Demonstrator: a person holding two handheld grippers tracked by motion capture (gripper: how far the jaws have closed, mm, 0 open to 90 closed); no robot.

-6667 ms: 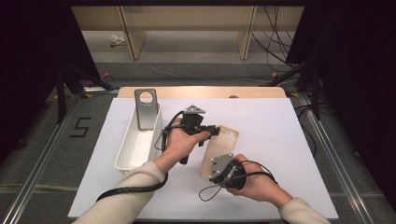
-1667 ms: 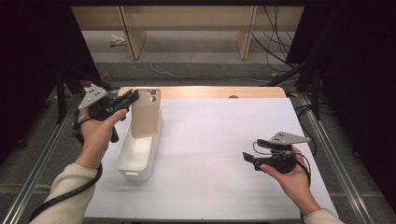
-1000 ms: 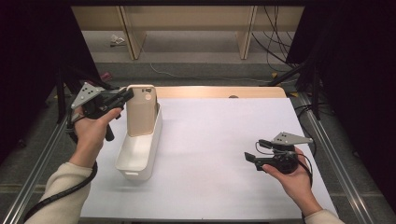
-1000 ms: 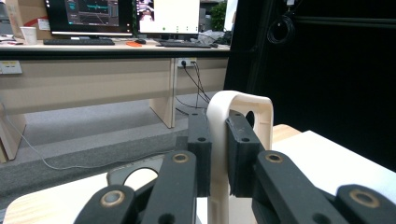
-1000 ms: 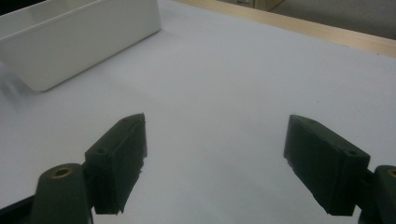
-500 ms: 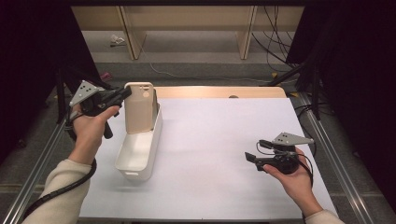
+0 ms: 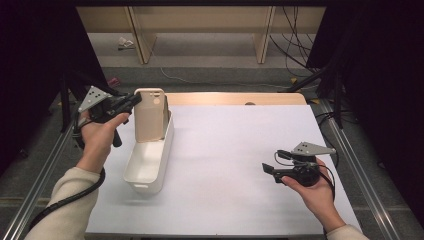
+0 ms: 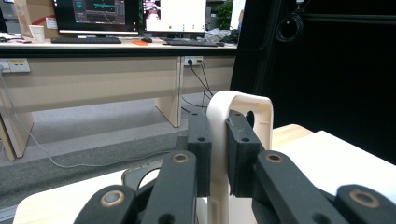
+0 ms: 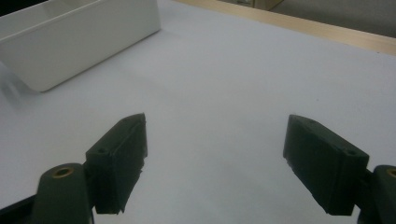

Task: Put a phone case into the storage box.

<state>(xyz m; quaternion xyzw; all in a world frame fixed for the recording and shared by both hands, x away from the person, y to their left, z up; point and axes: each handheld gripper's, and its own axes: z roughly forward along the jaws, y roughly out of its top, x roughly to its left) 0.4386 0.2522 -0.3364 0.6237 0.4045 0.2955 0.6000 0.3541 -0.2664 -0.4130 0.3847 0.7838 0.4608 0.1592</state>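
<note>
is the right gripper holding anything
No, the right gripper has its jaws spread wide over the bare white table sheet, with nothing between them.

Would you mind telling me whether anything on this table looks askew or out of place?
One thing: the beige flat board with a rounded top stands on end in the far end of the white oblong plastic tub, rising well above its rim. The left gripper clamps its top edge. The right gripper hangs open above the white table surface.

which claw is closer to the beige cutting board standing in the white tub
Left. The left claw is clamped on the upright beige plastic board's top edge; the right claw hangs open over the white table, far from it.
</note>
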